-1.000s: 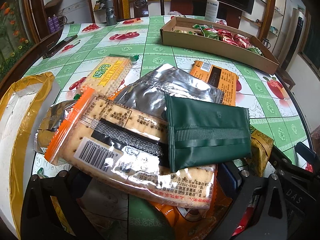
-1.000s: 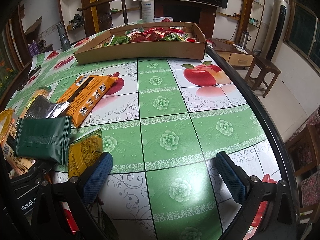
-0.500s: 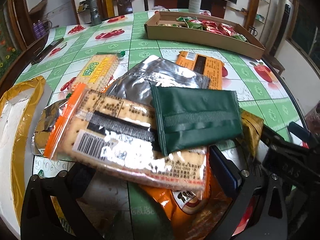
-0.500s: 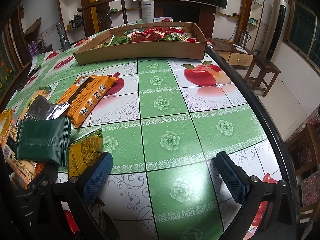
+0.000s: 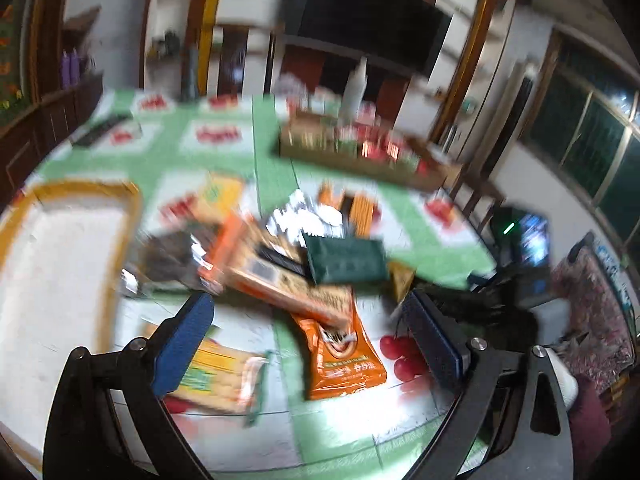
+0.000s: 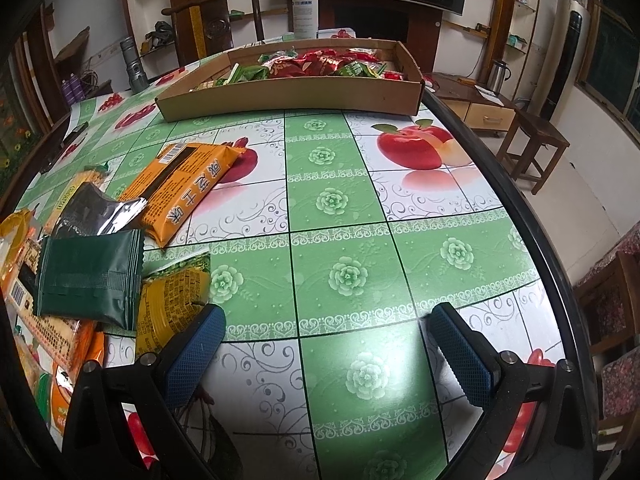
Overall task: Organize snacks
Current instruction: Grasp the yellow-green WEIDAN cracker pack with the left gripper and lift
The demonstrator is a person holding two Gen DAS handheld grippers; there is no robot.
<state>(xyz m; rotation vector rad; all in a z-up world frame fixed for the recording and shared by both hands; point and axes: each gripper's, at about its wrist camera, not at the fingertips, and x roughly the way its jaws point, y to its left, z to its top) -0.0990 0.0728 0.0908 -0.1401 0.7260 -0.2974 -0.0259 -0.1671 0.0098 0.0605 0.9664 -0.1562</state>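
A heap of snack packets lies on the green flowered tablecloth. In the blurred left wrist view a dark green packet [image 5: 346, 260] tops a long cracker pack [image 5: 280, 280], with an orange pouch [image 5: 340, 356] nearest me. My left gripper [image 5: 306, 306] hangs above and short of the heap. Its jaws stand wide and are closing, and no packet is pressed between the pads. My right gripper [image 6: 328, 318] is open over bare cloth, just right of a yellow packet [image 6: 172, 304] and the green packet [image 6: 88, 276]. A cardboard tray [image 6: 288, 92] of red and green snacks sits at the far side.
An orange packet [image 6: 180, 188] and a silver one [image 6: 96, 212] lie between heap and tray. A white bag with a yellow rim [image 5: 60, 260] is at the left. A spray bottle [image 6: 305, 8] stands behind the tray. The table's dark edge [image 6: 520, 208] curves along the right.
The left gripper has pulled back and up from the heap, so the packets look smaller and more of the table shows. The right gripper's view is unchanged.
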